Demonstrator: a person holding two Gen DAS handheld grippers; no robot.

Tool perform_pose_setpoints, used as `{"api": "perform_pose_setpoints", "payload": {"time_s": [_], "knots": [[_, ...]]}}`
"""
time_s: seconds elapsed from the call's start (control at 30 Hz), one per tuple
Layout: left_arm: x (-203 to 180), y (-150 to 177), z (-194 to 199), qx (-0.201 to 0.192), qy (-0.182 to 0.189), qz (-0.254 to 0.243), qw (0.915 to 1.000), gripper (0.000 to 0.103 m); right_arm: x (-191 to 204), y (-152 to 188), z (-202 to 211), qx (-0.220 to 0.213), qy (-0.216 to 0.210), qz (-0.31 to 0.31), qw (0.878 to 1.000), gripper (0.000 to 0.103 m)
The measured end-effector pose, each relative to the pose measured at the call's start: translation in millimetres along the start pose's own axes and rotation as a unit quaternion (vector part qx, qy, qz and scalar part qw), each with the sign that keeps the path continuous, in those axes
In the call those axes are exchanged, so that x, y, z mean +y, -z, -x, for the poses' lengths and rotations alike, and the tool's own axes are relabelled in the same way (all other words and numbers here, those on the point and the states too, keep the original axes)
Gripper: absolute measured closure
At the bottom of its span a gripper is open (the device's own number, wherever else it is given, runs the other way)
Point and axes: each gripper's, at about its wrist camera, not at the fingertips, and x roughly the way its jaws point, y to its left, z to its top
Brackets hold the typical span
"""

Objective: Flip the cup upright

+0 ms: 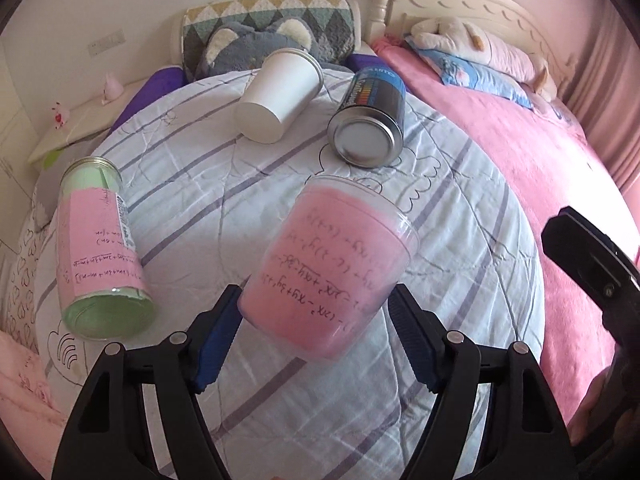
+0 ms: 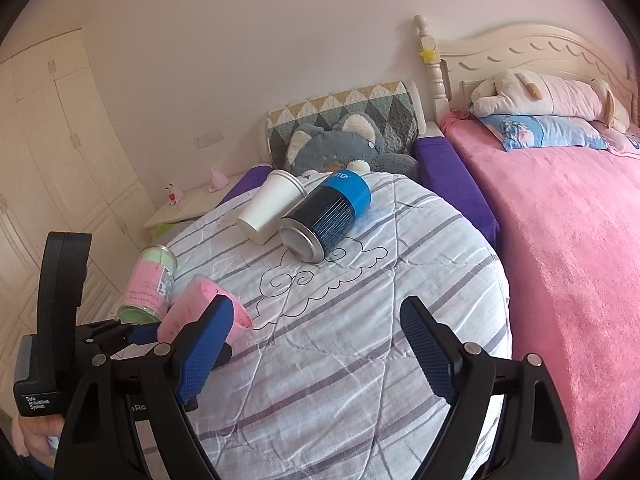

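Left wrist view cuts off the rear of the left tool (image 1: 314, 316) at the lower edge, so only its 2 blue-padded fingers show; they sit on either side of the clear plastic cup lined with pink paper bearing handwritten formulas (image 1: 332, 268), near its base, and whether the pads actually press the wall is hard to tell. The cup is tilted, mouth pointing away from the camera, its base seemingly off the quilt. In the right wrist view this cup (image 2: 200, 308) is half hidden behind the near blue pad. The right tool (image 2: 318, 344) is spread wide with only quilt between its pads; in the left wrist view just a black corner of it shows at the right edge.

Everything lies on a white quilt with grey stripes and outline drawings (image 1: 192, 208) covering a bed. A glass jar wrapped in pink and green paper (image 1: 100, 248) lies on its side at the left, a white paper cup (image 1: 278, 94) and a dark metal can with a blue band (image 1: 370, 116) lie on their sides further back, near each other. Beyond them are a grey plush toy (image 1: 256, 46), a patterned cushion, a pink blanket (image 1: 540, 168) on the adjoining bed, a cream headboard and cream wardrobe doors (image 2: 52, 140).
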Motion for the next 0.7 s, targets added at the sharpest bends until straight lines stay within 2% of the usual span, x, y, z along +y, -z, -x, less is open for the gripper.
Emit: {"api": "perform_pose_setpoints", "payload": {"time_s": [0.3, 0.4, 0.43, 0.6, 0.7], "knots": [[9.0, -16.2, -24.8, 0.021, -0.004, 0.054, 0.9983, 0.026, -1.2, -14.9, -16.3, 0.006, 0.017, 0.001, 1.0, 0.017], [13.4, -14.2, -22.0, 0.026, 0.003, 0.063, 0.9977, 0.014, 0.8, -16.8, -23.5, 0.013, 0.016, -0.006, 1.0, 0.017], [14.9, -13.3, -19.0, 0.024, 0.007, 0.062, 0.9978, 0.01, 1.1, -16.6, -25.5, 0.018, 0.013, -0.011, 1.0, 0.017], [23.3, -5.6, 2.0, 0.013, 0.011, 0.035, 0.9992, 0.008, 5.3, -16.2, -35.4, 0.043, -0.011, -0.053, 0.998, 0.016], [27.7, 1.9, 13.5, 0.002, -0.009, 0.006, 0.9999, 0.006, 10.5, -15.6, -38.8, 0.053, -0.014, -0.079, 0.995, 0.017]]}}
